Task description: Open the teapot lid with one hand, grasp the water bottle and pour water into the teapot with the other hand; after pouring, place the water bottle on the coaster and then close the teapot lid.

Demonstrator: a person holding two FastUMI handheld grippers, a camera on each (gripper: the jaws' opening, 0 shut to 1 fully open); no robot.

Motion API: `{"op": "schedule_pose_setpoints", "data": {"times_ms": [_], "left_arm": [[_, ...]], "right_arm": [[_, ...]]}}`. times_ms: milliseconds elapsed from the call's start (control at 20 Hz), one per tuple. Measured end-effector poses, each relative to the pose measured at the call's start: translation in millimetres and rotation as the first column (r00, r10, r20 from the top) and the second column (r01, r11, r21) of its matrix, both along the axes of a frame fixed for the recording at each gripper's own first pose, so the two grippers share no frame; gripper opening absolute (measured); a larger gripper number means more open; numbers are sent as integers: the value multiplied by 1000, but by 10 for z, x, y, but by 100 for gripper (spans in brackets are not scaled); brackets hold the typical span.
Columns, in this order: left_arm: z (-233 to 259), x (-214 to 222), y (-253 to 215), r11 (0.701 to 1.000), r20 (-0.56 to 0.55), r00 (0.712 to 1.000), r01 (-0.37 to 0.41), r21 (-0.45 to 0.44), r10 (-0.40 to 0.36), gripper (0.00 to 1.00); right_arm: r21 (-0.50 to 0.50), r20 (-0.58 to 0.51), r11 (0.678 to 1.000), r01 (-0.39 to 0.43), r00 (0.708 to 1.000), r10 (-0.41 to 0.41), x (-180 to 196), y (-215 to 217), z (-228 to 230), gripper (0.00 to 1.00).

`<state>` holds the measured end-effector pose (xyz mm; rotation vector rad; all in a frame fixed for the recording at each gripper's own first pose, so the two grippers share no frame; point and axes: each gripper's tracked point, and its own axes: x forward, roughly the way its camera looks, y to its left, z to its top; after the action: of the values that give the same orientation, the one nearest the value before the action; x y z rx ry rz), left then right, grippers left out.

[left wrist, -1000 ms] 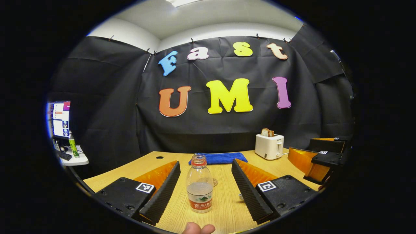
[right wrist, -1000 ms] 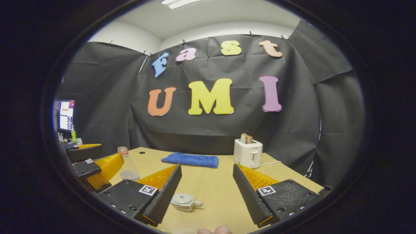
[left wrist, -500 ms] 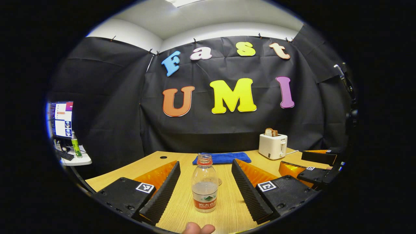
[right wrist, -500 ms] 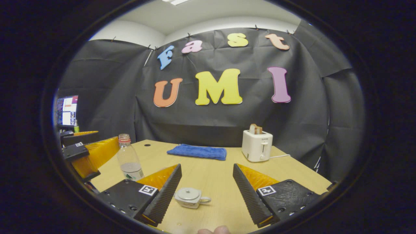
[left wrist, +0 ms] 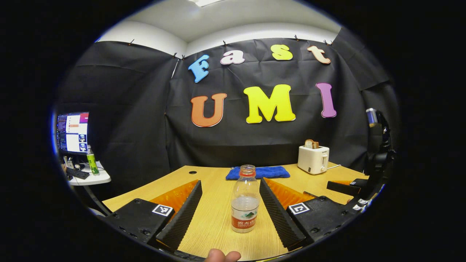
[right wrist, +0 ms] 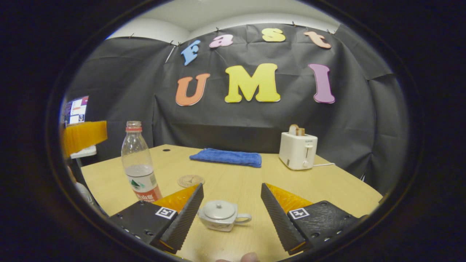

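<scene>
A clear water bottle (left wrist: 245, 200) with a red neck ring and no cap stands upright on the wooden table (left wrist: 211, 225). It sits between the fingers of my open left gripper (left wrist: 230, 182), nearer the right finger, untouched. In the right gripper view a small pale teapot (right wrist: 220, 215) with its lid on lies low between the fingers of my open right gripper (right wrist: 231, 186), closer to the left finger. The bottle (right wrist: 139, 163) stands to its left, and a round coaster (right wrist: 190, 180) lies behind it. The right gripper (left wrist: 346, 187) shows at the far right of the left gripper view.
A folded blue cloth (right wrist: 226, 157) lies at the back of the table (right wrist: 327, 189). A white toaster (right wrist: 297, 150) holding bread stands at the back right. A side desk with a monitor (left wrist: 72, 133) is off to the left.
My left gripper has closed in on the bottle, which now stands deeper between its fingers. My right gripper has come lower and nearer to the teapot. Both stay open.
</scene>
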<state>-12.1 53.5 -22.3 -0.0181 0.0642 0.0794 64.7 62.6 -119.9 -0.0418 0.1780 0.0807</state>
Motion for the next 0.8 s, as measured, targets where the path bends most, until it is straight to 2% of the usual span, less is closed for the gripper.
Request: {"op": "schedule_pose_setpoints", "data": {"times_ms": [150,250,350,450,500,550,600,700,800], "left_arm": [[-74,-14,104,1000,-21,999,-24,15,24,99],[-125,-14,154,999,-32,999,-34,28,35,99],[-168,-15,160,999,-42,999,-32,22,33,99],[-188,1,153,999,-43,999,-29,14,29,99],[-193,3,156,1000,-42,999,-27,13,28,99],[-200,9,174,999,-43,999,-28,16,29,99],[-200,8,169,999,-43,999,-28,16,29,99],[-213,0,174,1000,-42,999,-28,8,28,99],[-238,6,187,1000,-44,999,-29,3,29,99]], "right_arm": [[-25,-22,1000,-9,1000,9,83,45,-129,98],[-33,-33,999,-12,999,11,122,46,-192,90],[-26,-59,999,-26,998,25,162,65,-276,80],[-21,-52,999,-36,998,35,186,115,-258,63],[-37,-49,999,-39,998,37,201,117,-259,49],[-46,-53,998,-41,998,39,210,142,-273,43],[-50,-56,998,-36,998,34,212,133,-290,33],[-55,-60,998,-35,998,32,223,133,-285,23],[-65,-60,997,-34,998,30,228,130,-298,23]]}}
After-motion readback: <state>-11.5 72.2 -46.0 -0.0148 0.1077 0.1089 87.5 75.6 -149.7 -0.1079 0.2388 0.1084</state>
